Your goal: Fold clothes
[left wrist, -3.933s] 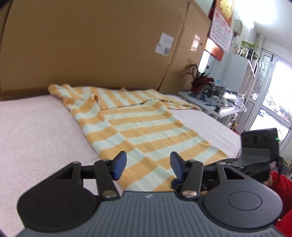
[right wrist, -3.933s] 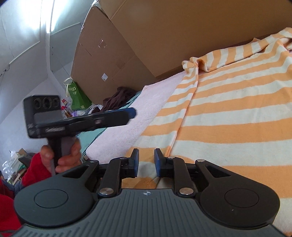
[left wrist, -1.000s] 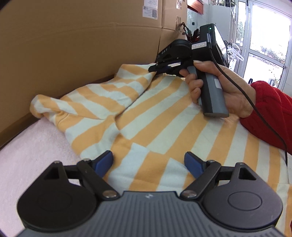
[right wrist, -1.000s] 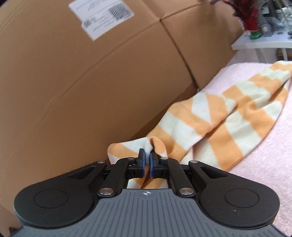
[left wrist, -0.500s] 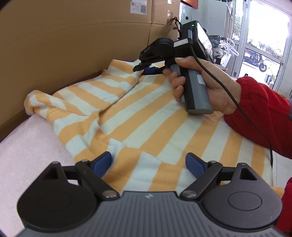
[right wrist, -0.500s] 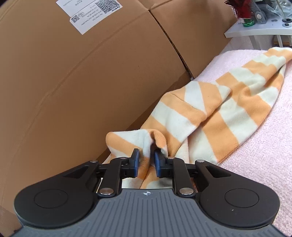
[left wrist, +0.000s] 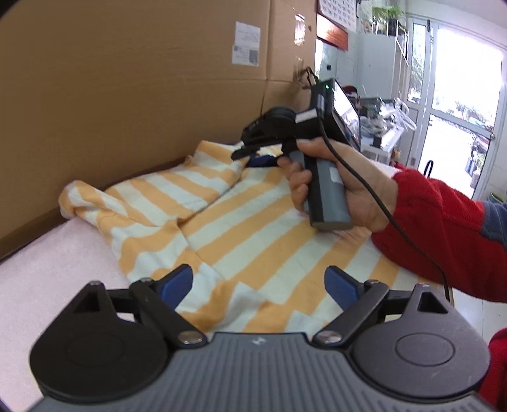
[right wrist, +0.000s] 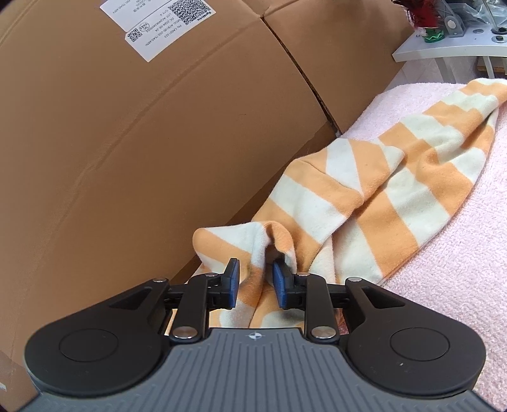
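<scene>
An orange-and-white striped garment (left wrist: 253, 222) lies spread on a pink towel-covered surface (left wrist: 47, 269), its far edge bunched against a cardboard wall. My left gripper (left wrist: 258, 280) is open wide just above the garment's near part, nothing between its fingers. A hand (left wrist: 348, 171) holds my right gripper (left wrist: 253, 157) at the garment's far edge. In the right wrist view, the right gripper (right wrist: 256, 269) is open with blue pads parted, and a raised fold of the striped garment (right wrist: 396, 190) stands loosely between them. A sleeve trails off to the right.
A tall cardboard wall (left wrist: 126, 95) with a shipping label (right wrist: 158, 25) runs along the far side. A red sleeve (left wrist: 443, 228) crosses the garment's right part. A white side table (right wrist: 443, 44) with clutter and glass doors (left wrist: 459, 95) lie to the right.
The right gripper, shut on the garment's far fold a second ago, has opened and the fold stands free between the pads. The left gripper has stayed open, drawing back a little.
</scene>
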Motion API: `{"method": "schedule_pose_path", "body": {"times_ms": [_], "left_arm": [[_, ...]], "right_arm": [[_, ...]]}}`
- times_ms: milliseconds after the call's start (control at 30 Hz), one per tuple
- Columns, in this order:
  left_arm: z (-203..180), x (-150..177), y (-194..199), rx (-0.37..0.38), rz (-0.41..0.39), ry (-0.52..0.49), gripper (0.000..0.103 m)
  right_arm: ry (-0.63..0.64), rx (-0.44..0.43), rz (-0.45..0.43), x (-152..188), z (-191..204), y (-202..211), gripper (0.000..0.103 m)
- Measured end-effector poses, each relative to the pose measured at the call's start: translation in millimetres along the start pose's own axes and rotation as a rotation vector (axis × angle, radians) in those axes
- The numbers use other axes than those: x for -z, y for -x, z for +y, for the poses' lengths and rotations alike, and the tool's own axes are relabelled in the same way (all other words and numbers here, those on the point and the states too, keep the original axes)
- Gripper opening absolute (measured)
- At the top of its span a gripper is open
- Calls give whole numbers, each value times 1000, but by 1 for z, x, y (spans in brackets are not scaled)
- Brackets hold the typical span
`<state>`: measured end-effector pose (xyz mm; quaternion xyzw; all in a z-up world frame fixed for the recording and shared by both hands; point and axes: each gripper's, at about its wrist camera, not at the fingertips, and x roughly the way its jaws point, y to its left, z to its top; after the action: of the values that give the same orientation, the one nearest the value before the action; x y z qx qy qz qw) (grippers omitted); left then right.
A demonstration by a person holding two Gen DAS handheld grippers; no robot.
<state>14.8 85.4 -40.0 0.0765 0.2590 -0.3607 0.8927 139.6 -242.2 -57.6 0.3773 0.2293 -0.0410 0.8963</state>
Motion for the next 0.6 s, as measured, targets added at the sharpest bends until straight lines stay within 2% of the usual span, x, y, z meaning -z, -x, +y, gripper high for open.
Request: {"method": "schedule_pose_path", "body": {"times_ms": [67, 100, 233, 333, 433, 533, 600], "left_arm": [[16, -6, -3, 15, -27, 62, 90], [25, -9, -6, 28, -33, 98, 86], [70, -22, -18, 34, -57, 243, 67], [82, -26, -34, -8, -33, 264, 58], [79, -24, -49, -49, 1, 232, 58], [77, -18, -60, -80, 18, 216, 58], [78, -14, -62, -88, 18, 221, 55]], "right_arm": [[-21, 4, 19, -1, -2, 4, 26], [-49, -5, 40, -2, -3, 11, 26], [-80, -165, 142, 3, -14, 62, 26], [82, -295, 265, 23, -20, 100, 27], [239, -462, 427, 54, -26, 135, 27], [405, -605, 519, 83, -23, 175, 26], [507, -626, 554, 102, -17, 194, 27]]}}
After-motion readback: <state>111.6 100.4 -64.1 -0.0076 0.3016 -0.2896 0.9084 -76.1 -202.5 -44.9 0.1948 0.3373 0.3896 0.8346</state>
